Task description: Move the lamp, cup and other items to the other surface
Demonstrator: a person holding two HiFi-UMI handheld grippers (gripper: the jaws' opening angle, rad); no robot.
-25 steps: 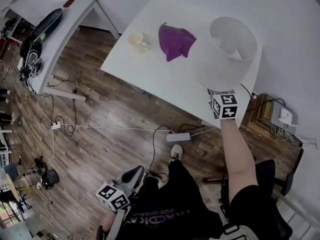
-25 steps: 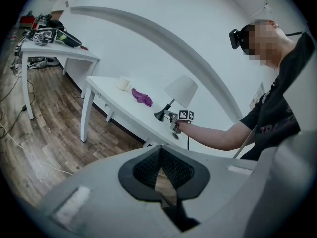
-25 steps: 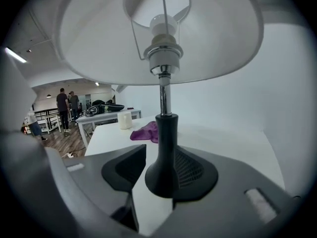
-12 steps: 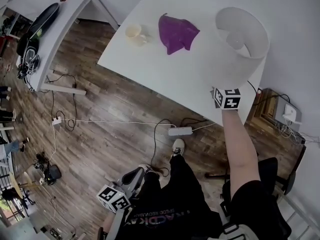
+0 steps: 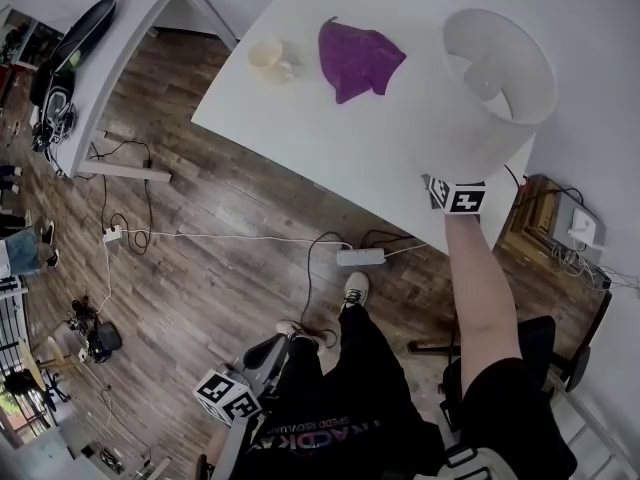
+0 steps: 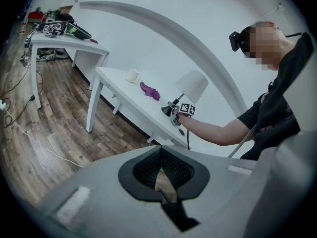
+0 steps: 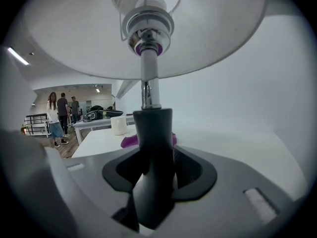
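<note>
Lamp (image 5: 497, 78) shifted right — base (image 7: 151, 143) inside just-closing right claw (image 7: 152, 180), likely gripped.

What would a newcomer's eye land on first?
A white table lamp with a big drum shade dominates the white table's right end, its black base between the right gripper's jaws, which have just closed further. Left of it lie a crumpled purple cloth and a cream cup.
</note>
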